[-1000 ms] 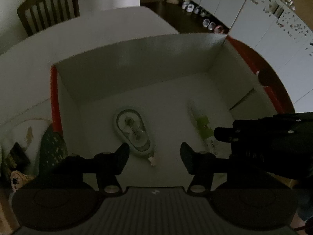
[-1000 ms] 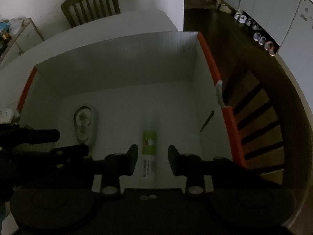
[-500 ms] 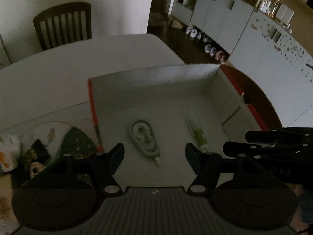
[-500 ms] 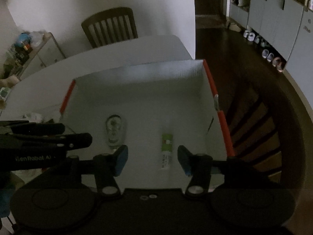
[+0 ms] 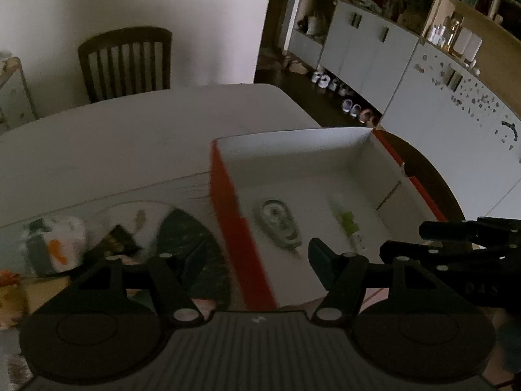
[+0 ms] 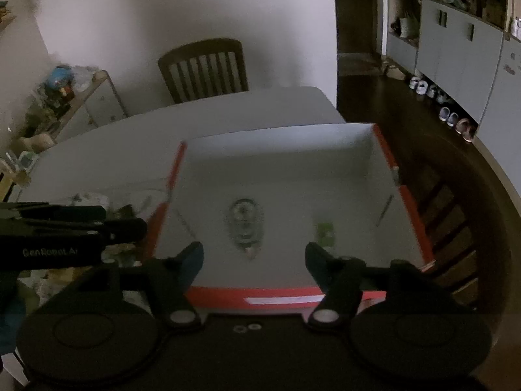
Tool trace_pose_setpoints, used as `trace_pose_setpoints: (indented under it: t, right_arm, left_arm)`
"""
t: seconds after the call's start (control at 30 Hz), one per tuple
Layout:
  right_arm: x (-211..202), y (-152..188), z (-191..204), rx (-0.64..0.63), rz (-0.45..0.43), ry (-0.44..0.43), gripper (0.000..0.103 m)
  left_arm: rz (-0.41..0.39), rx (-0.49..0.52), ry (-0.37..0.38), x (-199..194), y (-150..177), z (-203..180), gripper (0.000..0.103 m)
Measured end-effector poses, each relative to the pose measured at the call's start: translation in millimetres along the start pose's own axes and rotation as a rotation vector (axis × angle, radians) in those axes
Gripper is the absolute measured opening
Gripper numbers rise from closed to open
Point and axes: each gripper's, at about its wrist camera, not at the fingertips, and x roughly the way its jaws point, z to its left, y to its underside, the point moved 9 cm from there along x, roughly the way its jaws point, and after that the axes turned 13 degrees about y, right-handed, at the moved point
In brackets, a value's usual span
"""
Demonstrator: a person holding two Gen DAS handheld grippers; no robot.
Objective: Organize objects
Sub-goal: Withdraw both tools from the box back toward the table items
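Note:
A box [image 5: 224, 195] with red outer walls and a white inside stands on the white table [image 5: 114, 137]. On its floor lie a clear correction-tape dispenser [image 5: 280, 224] and a green glue stick [image 5: 350, 224], side by side and apart. In the right wrist view the dispenser [image 6: 246, 224] and the glue stick [image 6: 325, 234] look blurred. My left gripper [image 5: 254, 257] hovers open above the box's left wall, holding nothing. My right gripper [image 6: 254, 255] hangs over the box's near wall [image 6: 276, 293]. Its jaws are opening, with nothing between them.
Left of the box lie a round mat [image 5: 136, 215], a dark green piece [image 5: 192, 238], a white and orange packet [image 5: 62, 244] and several small items. One wooden chair [image 6: 203, 68] stands behind the table, another [image 6: 449, 228] at the box's right. Shoes line the cabinets [image 5: 351, 107].
Both grippers have risen and drawn back out of the box, and their jaws stand wider. The left view has swung left. The dispenser and glue stick have stayed on the box floor.

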Motion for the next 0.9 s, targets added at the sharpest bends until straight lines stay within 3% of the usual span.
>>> trace_pose_setpoints:
  t: [0.43, 0.57, 0.63, 0.9]
  right_arm:
    - [-26.6, 19.8, 80.3, -0.002, -0.052, 0.005, 0.079]
    - [-26.1, 27.9, 101.4, 0.002, -0.046, 0.018, 0.079]
    - [-25.9, 31.9, 111.0, 0.000, -0.045, 0.024, 0.079]
    - [-13.3, 46.7, 150.3, -0.035, -0.050, 0.071, 0.079]
  left_arm:
    - [-0.035, 0.033, 0.020, -65.3, 28.5, 61.9, 0.085]
    - [-0.021, 0.020, 0.064, -77.5, 39.8, 80.6, 0.087]
    - [-0.029, 0.027, 0.069, -84.4, 44.8, 89.7, 0.102]
    - [-0.056, 0.032, 0.059, -107.8, 63.5, 137.2, 0.103]
